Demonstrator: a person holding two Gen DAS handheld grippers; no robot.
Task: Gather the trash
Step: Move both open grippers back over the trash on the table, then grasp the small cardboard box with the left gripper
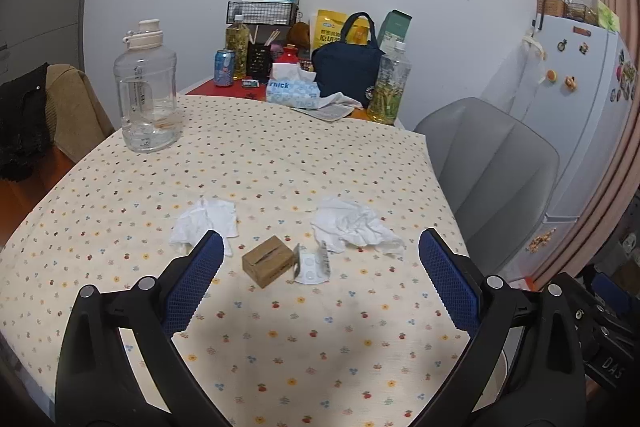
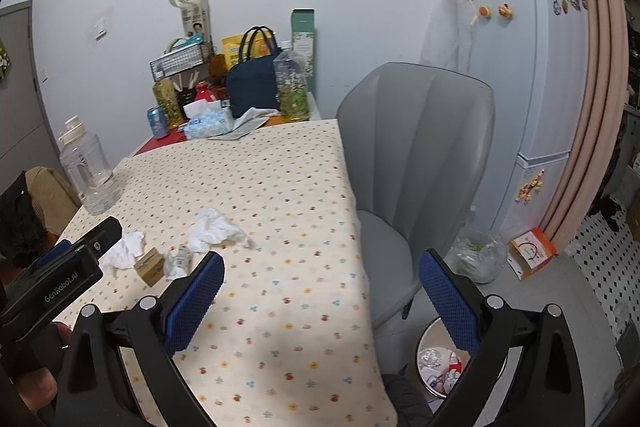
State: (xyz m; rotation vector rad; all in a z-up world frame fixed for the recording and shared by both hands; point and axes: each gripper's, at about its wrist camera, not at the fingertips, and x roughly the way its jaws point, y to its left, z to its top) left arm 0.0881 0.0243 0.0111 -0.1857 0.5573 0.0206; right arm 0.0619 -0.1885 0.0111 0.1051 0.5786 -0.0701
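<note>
Left tongs point(image 1: 320, 263): spread wide, holding nothing, poised above the near part of the tabletop point(image 1: 280, 163). Between the blue pads, on the cloth, lie a small cardboard box point(image 1: 270, 261) and, touching its right side, a blister pack point(image 1: 314, 265). A crumpled tissue point(image 1: 206, 223) lies just far-left of the box; a second crumpled tissue point(image 1: 354, 227) lies far-right of it.

Right tongs point(image 2: 320, 283): spread wide, holding nothing, positioned over the right edge of the tabletop. A trash bin point(image 2: 440, 363) containing waste stands on the floor below, near the grey chair point(image 2: 416, 147).
</note>
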